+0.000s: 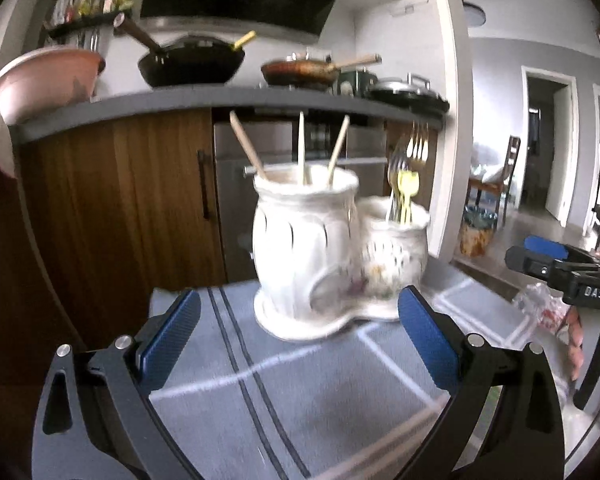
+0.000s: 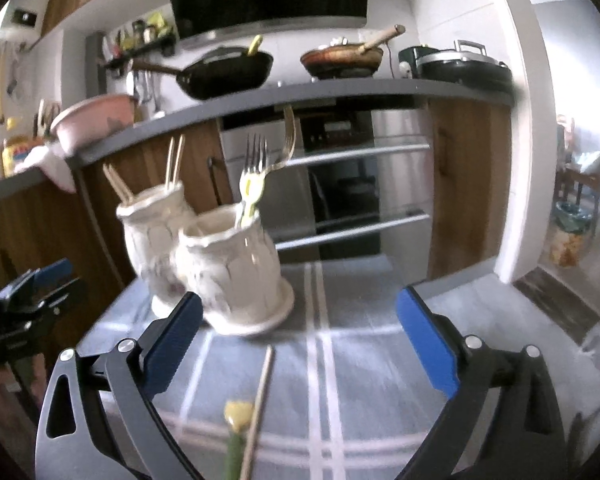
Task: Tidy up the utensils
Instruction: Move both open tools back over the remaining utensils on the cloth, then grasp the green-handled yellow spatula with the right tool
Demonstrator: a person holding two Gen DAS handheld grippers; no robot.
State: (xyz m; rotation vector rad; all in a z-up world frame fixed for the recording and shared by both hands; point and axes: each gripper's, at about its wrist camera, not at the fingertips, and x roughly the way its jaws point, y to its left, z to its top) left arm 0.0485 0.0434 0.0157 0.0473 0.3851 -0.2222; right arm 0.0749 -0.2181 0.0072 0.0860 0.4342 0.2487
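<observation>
Two loose utensils [image 2: 256,408] (near holder [image 2: 236,272])

Open cloth near me, holder standing ahead

My left gripper [image 1: 298,344] has bare cloth [image 1: 320,400] between its wide jaws; the holder [image 1: 332,256] blocks the far side. A chopstick [image 2: 260,400] and yellow utensil [image 2: 238,414] lie between my right gripper's [image 2: 300,344] jaws.
</observation>
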